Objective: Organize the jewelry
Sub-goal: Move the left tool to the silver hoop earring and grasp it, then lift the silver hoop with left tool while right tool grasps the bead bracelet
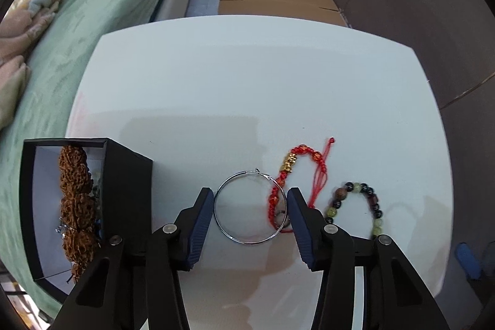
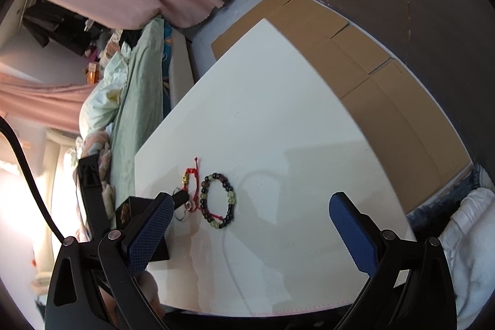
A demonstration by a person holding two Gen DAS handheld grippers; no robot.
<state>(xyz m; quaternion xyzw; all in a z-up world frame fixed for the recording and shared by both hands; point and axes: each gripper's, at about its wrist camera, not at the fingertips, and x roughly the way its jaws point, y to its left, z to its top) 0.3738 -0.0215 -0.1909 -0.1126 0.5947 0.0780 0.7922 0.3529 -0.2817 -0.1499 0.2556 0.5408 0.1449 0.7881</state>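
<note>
In the left wrist view, the black box [image 1: 83, 206] stood at the lower left of the frame, open, with a brown knobbly bracelet [image 1: 75, 203] already inside. Right of it, low at centre, the left tongs [image 1: 250, 200] pointed down at the white counter [image 1: 241, 88] with their pads apart, straddling the silver hoop [image 1: 249, 207], which lay flat between them; neither pad clearly pressed its rim. The red cord bracelet [image 1: 289, 172] overlapped the hoop's right edge, so a squeeze would likely catch it too. Further right lay the bead bracelet [image 1: 355, 206]. The right wrist view showed the bead bracelet as a full ring, and the right tongs [image 2: 250, 206] spread wide, empty, well apart from the jewelry.
</note>
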